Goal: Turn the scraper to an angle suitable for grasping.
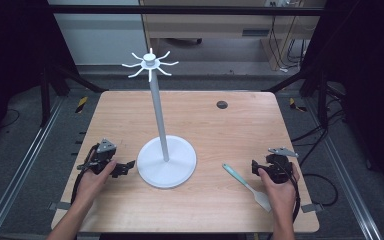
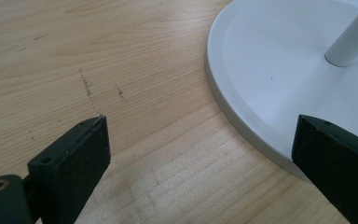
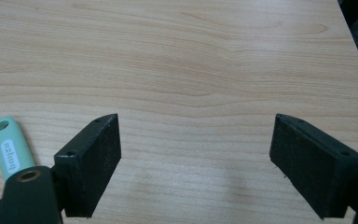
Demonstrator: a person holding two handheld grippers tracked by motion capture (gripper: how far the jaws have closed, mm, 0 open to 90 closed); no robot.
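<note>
A white stand with a round base, a tall pole and hooked arms at its top rises from the middle of the wooden table. A spatula with a mint-green handle and a pale blade lies at the front right. My left gripper rests on the table just left of the stand's base, open with bare wood between its jaws. My right gripper sits just right of the spatula, open and holding nothing. The spatula's handle end lies left of its left jaw.
A small dark round hole marks the table's far right part. Black frame posts, cables and grey floor surround the table. The table's right edge runs close by in the right gripper view.
</note>
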